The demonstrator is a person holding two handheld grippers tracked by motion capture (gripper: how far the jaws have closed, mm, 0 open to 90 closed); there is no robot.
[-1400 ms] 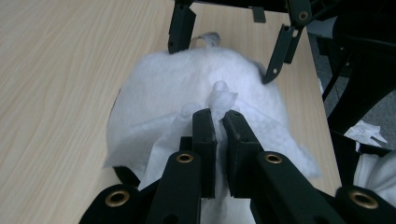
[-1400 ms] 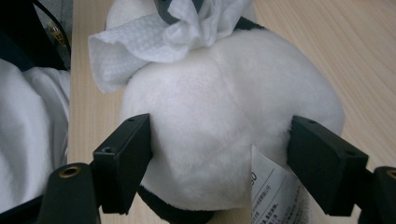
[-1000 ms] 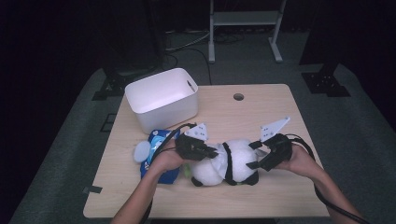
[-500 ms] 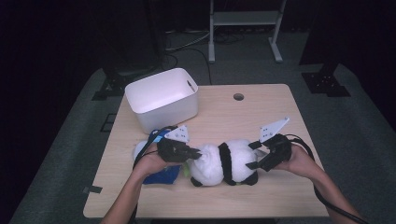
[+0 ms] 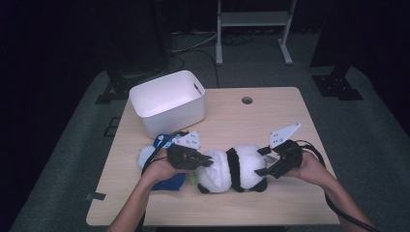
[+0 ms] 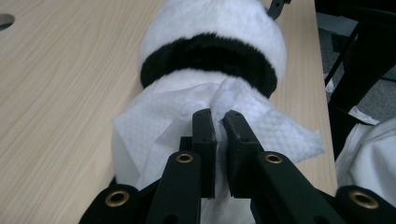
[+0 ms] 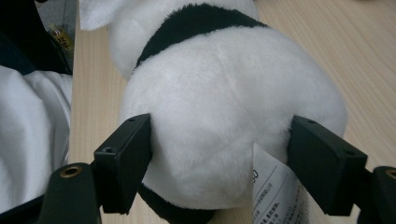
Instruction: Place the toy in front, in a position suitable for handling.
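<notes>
The soft black-and-white plush panda is laid lengthwise between both hands: its rump is straddled by the wide right gripper, while a white paper tissue is pinched against its other end by the left gripper.

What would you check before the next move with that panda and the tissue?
1. Left hand-held gripper shut on the tissue: ok.
2. Tissue lying against the plush panda: ok.
3. Right hand-held gripper jaws around the panda's rear: ok; firm squeeze: cannot tell.
4. Panda resting on the table: ok.
5. Paper tag clear of the right jaws: cannot tell.
</notes>
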